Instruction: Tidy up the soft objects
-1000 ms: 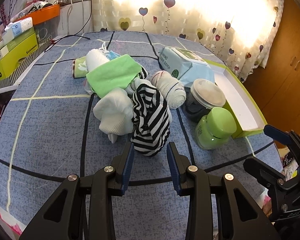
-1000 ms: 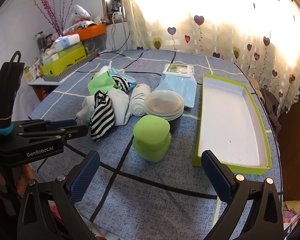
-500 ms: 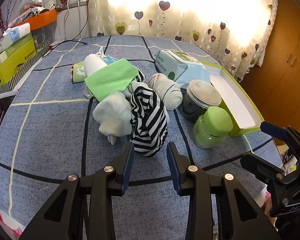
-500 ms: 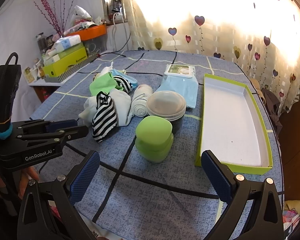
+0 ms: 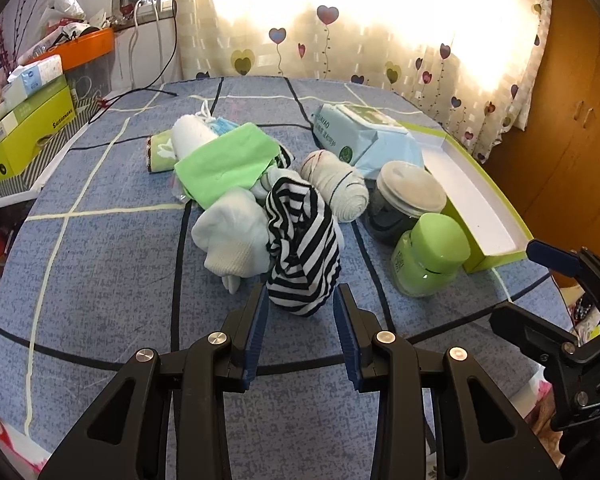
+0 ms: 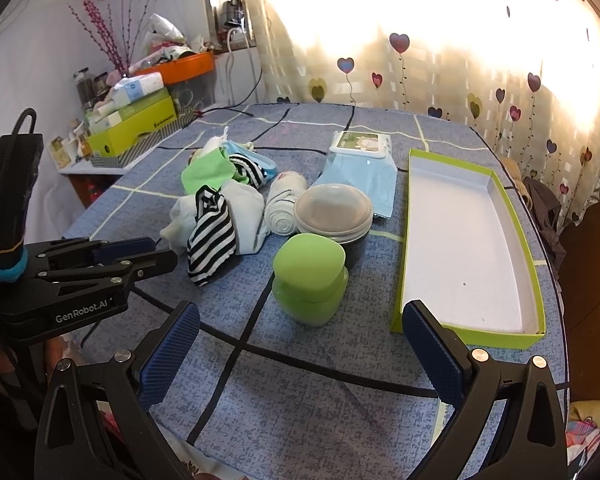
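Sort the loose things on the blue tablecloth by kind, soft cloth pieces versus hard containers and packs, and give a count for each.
Soft cloth pieces, clearly separable: 4 (striped cloth, white sock, rolled sock, green cloth); more are hidden behind.
Jars: 2 (green jar, clear-lidded jar).
Wipes pack: 1.
Tray: 1.
Total: 8.

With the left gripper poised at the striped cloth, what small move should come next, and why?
Probably ease the left gripper slightly forward and close it. Its fingers stand apart, flanking the near end of the striped cloth without visibly pressing it. The open right gripper holds nothing, and the green-edged tray is still empty.
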`<state>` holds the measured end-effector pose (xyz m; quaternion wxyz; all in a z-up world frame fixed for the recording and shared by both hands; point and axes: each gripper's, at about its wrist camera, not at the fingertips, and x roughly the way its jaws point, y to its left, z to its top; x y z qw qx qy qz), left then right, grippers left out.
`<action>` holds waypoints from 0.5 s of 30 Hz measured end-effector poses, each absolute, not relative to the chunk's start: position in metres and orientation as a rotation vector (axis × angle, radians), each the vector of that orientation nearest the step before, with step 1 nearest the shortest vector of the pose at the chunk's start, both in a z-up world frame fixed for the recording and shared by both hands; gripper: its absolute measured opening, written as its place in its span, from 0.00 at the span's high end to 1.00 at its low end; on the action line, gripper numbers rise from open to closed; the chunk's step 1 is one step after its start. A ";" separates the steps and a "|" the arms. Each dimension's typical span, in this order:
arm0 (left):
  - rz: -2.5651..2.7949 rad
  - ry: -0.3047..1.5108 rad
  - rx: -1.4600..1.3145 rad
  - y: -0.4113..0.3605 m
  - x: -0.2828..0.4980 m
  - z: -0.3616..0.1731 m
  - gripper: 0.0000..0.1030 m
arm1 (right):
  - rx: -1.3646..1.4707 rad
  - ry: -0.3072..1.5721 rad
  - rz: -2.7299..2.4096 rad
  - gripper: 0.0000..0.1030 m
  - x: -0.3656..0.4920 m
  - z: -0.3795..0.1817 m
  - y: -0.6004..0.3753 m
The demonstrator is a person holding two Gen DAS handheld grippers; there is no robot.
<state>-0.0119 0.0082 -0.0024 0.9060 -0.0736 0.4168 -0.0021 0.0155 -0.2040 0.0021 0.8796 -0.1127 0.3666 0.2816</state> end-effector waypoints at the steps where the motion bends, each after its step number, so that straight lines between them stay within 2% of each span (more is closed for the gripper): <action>1: -0.003 0.863 -0.157 0.009 -0.012 -0.003 0.66 | -0.235 0.764 0.589 0.01 0.015 0.002 -0.204; 15: -0.024 0.838 -0.245 0.026 -0.012 0.000 0.66 | -0.241 0.759 0.585 0.01 0.017 0.006 -0.201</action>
